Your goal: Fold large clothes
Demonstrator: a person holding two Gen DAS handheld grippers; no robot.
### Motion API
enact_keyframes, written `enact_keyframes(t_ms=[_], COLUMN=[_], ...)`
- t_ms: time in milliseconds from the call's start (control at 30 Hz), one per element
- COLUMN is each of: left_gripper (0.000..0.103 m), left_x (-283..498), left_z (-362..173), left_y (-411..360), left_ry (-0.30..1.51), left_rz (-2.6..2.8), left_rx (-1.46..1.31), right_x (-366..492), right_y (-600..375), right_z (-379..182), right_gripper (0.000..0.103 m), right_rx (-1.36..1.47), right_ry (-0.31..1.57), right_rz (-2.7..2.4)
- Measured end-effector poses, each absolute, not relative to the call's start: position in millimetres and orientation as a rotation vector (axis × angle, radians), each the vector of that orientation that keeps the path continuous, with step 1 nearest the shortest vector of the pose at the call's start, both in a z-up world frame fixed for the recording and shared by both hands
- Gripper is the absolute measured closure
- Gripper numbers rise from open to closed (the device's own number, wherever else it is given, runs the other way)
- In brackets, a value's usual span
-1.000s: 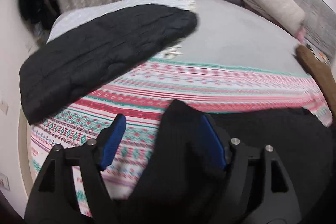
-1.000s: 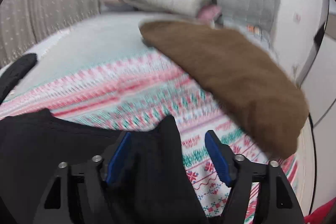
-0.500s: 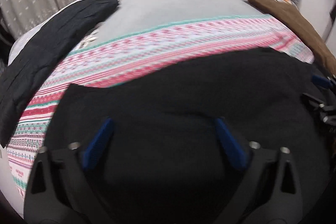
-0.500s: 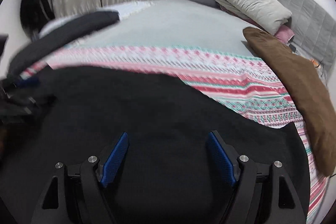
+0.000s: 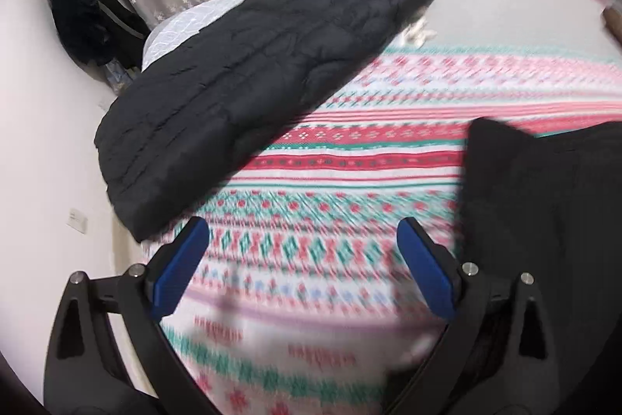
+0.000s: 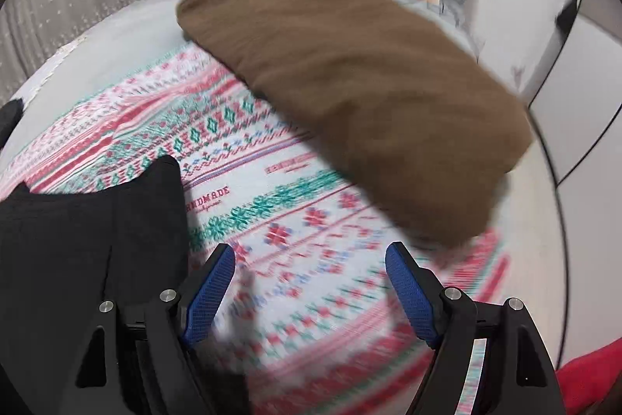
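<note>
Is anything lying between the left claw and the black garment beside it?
Nothing visible: only bare patterned blanket separates the open left claw from the black garment, which lies just to its right.

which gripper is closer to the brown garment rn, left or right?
Right. The right gripper hovers open just short of the brown garment; the left gripper faces the black quilted jacket instead.

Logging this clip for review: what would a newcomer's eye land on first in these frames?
Probably the patterned red, green and white blanket covering the bed. On it, a black quilted jacket lies at the left edge and a brown garment at the right, with black clothing between them. Both the left gripper and right gripper hang open and hold nothing.
</note>
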State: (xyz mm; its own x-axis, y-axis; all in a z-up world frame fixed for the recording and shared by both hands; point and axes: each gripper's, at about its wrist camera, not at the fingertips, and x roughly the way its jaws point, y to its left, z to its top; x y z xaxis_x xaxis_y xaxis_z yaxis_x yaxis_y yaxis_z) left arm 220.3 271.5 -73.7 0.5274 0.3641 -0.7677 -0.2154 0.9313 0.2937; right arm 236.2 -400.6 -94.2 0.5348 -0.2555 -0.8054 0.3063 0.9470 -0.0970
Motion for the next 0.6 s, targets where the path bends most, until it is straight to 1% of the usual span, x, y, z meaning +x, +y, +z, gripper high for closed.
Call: enact_keyframes(t_ms=[67, 200, 300, 467, 600], left_gripper=[0.006, 0.006, 0.005, 0.005, 0.005], left_x=[194, 146, 117, 88, 75], left_z=[-54, -22, -15, -37, -77], left_y=[255, 205, 164, 120, 125], left_ry=[0.903, 0.834, 0.809, 0.822, 0.890], left_rz=[0.276, 0.125, 0.001, -0.113, -0.056], left_rx=[0.139, 0.101, 0.057, 0.032, 0.044], right_x=[221, 182, 154, 121, 108], right_y=[-391, -338, -282, -190, -159], right_z=[-83, -50, -34, -47, -78], right_gripper=[0.021, 0.021, 0.019, 0.017, 0.017], right_rx=[0.029, 0.024, 0.023, -0.072, -0.120], right_ry=[0.913, 0.834, 0.791, 0.805, 0.855], right_rz=[-0.314, -0.186, -0.059, 0.130, 0.177])
